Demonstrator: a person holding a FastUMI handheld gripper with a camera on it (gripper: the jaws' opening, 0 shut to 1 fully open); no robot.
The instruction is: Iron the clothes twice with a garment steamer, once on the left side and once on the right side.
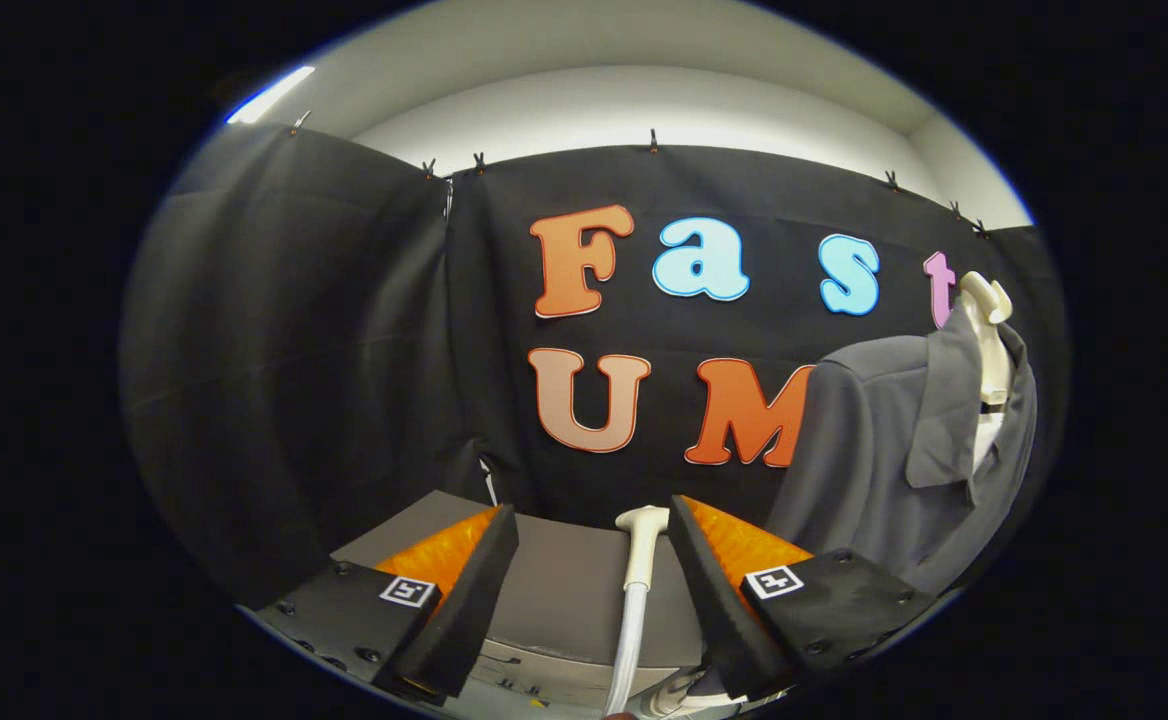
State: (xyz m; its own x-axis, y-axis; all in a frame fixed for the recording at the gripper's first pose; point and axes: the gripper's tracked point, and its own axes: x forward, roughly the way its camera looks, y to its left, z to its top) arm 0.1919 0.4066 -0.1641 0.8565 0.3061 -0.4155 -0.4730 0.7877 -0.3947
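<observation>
Holding the gripper (592, 580) wide apart at the bottom centre of the frame, I am gripping nothing. Between the fingers, nearer the right one, the garment steamer (637, 580) is standing upright, its pale head up and its neck running down toward a hose. I am judging it rigid, smooth and probably slippery, top-heavy once lifted; the neck below the head is looking like the sound place to clamp. At right of the frame the grey shirt (874, 460) is hanging on a pale hanger (989, 340), soft and yielding

No readable text; the square markers (409, 590) seem wordless.
</observation>
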